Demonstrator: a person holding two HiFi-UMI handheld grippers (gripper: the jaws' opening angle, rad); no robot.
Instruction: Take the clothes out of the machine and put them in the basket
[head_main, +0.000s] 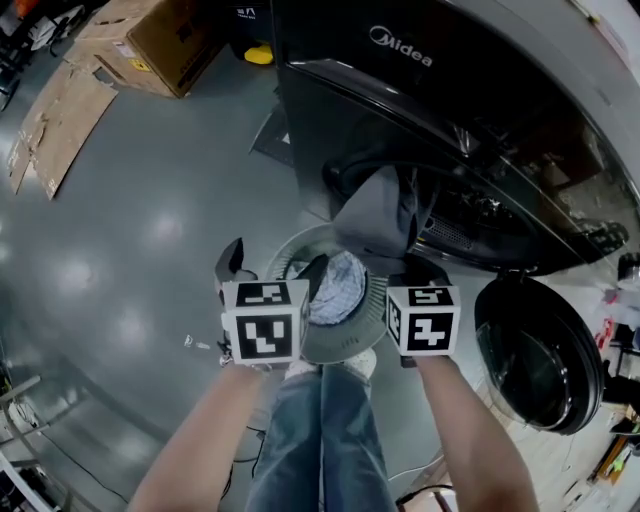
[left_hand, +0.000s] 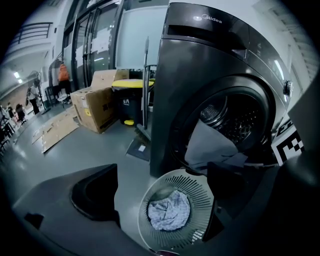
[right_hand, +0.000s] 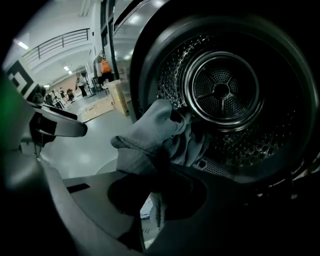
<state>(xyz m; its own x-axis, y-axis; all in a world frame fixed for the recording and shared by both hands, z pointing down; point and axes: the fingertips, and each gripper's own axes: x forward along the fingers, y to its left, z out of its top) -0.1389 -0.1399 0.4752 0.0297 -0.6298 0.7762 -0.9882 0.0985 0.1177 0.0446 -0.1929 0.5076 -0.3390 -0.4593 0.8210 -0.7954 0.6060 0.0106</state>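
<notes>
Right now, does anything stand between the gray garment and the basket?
Nothing visible. The gray garment, pinched in the right gripper, hangs above the open basket, which holds only a pale cloth.

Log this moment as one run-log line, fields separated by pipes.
left hand-held gripper open above basket | right hand-held gripper shut on grey garment hanging from machine | pale cloth in basket

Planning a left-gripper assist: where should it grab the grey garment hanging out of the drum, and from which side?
I'd grip the grey garment at its drooping left fold, which hangs free over the door lip above the basket. Bring the open left gripper up from the lower left: the right gripper pinches the cloth's right edge, and the rest trails into the drum.
</notes>
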